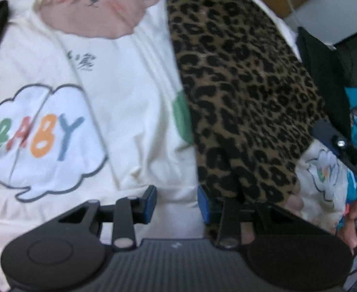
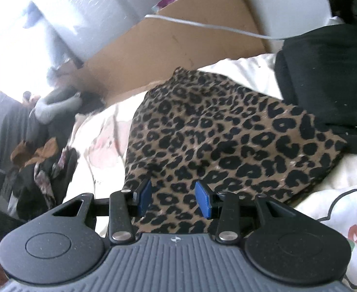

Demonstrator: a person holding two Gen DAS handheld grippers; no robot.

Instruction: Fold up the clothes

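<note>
Leopard garment (image 1: pixel 239 85) lies lengthwise on cream bedsheet (image 1: pixel 120 92). Left gripper (image 1: pixel 177 202) open beside its near edge, nothing pinched. Right gripper (image 2: pixel 172 200) open over cloth, empty. Looks soft, light, floppy; I'd pinch near corners.

A cream bedsheet (image 1: pixel 134 92) covers the surface, printed with a brown cartoon bear face with pink cheeks (image 1: pixel 98 4) near its far edge and a white cloud-shaped bubble (image 1: pixel 39 141) reading "BABY" in green, red, orange and blue letters nearer the camera. A second printed cloud (image 1: pixel 324 172) shows toward the right edge. Beyond the sheet's far edge stands a brown cardboard box (image 2: pixel 178 41), with a thin grey cable (image 2: pixel 210 26) running across its front. A pale grey wall (image 2: pixel 283 2) rises behind the box. Bright window light washes out the upper left of the right wrist view.
</note>
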